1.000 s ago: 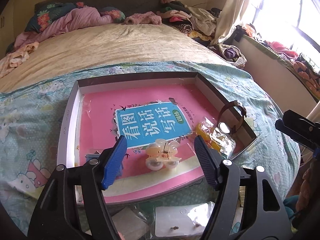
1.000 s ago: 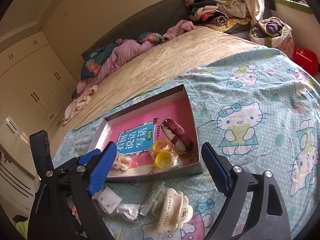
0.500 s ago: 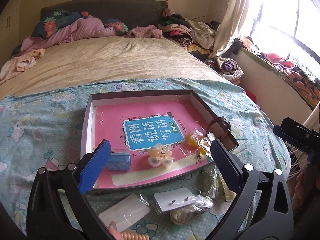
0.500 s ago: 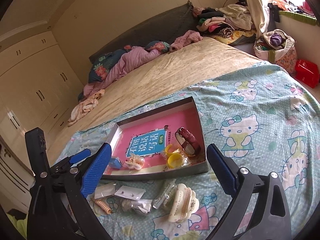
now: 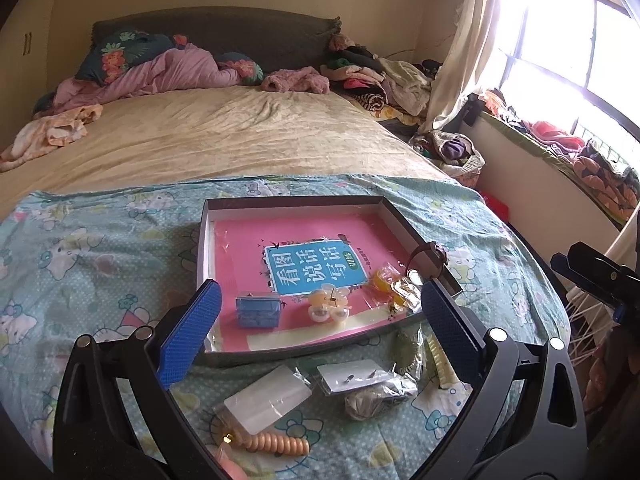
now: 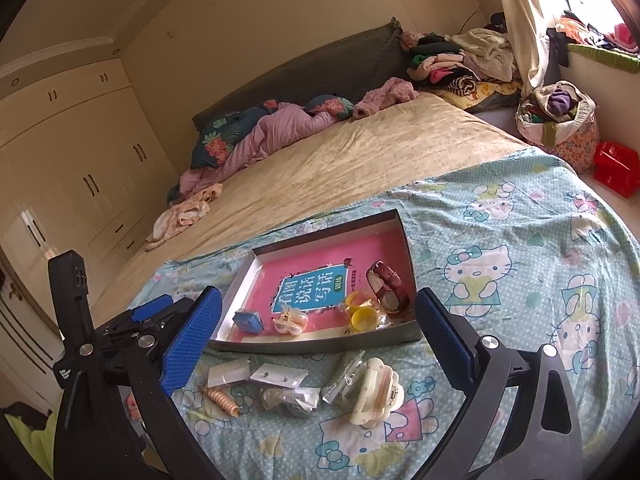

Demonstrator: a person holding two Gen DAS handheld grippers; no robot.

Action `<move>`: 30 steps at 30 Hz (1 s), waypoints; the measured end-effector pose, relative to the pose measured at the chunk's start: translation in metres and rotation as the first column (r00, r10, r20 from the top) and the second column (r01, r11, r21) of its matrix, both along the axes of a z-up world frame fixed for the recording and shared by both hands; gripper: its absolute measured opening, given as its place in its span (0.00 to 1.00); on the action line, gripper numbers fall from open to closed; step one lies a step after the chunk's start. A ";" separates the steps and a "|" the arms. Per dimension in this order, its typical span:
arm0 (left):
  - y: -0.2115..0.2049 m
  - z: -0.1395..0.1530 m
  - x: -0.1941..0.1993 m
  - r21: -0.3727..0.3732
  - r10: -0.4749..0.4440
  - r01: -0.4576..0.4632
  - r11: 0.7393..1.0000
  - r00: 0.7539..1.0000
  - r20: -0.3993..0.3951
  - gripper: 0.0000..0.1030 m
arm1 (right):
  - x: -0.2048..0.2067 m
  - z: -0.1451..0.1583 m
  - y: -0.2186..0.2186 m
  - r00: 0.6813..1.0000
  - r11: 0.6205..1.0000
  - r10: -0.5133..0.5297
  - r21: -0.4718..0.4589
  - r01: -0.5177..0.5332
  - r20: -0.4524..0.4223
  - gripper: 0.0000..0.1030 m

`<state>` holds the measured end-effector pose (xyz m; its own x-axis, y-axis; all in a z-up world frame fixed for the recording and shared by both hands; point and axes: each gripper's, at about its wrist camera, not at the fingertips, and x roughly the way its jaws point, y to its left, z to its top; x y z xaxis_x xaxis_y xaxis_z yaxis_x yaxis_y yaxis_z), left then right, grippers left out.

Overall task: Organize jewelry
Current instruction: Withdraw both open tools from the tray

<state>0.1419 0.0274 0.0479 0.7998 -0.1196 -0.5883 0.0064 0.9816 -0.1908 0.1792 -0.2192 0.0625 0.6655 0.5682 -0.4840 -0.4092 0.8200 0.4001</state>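
A shallow box with a pink book in its bottom lies on the Hello Kitty blanket. In it are a small blue box, an orange-white hair claw, a yellow bagged item and a maroon watch. Loose in front lie an earring card, a white card in plastic, a peach spiral tie and a cream hair claw. My left gripper and right gripper are open, empty, above these.
The bed stretches behind with a beige sheet and pink bedding. Clothes piles and a laundry basket stand at the right by the window. A red box sits on the floor. Wardrobes line the left wall.
Both grippers have drawn back and up from the box. The left gripper's jaws have opened wider, leaving the orange-white hair claw lying in the box. More loose items show in front.
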 end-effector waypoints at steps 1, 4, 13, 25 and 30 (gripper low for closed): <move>0.001 0.000 -0.003 0.001 0.001 -0.001 1.000 1.000 0.000 0.91 | -0.002 0.001 0.000 1.000 1.000 0.000 -0.002 0.000 0.003 0.93; 0.003 0.000 -0.008 0.005 0.002 -0.002 1.000 1.000 -0.004 0.91 | -0.007 0.003 -0.001 1.000 1.000 0.003 -0.010 -0.003 0.007 0.93; 0.006 -0.008 -0.024 0.008 -0.012 0.012 1.000 0.999 -0.033 0.91 | -0.018 0.002 0.001 1.000 0.999 0.016 -0.034 -0.016 0.005 0.93; 0.002 -0.030 -0.041 0.018 -0.041 0.043 0.999 0.995 -0.094 0.91 | -0.026 -0.014 0.007 0.999 0.997 0.034 -0.071 -0.037 -0.032 0.93; -0.003 -0.041 -0.046 0.019 -0.060 0.063 0.998 0.990 -0.128 0.91 | -0.025 -0.021 0.006 0.998 0.996 0.035 -0.078 -0.039 -0.052 0.93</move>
<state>0.0963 0.0241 0.0065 0.7095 -0.1516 -0.6882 0.0437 0.9842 -0.1718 0.1544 -0.2135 0.0411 0.6186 0.5502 -0.5609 -0.4205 0.8349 0.3553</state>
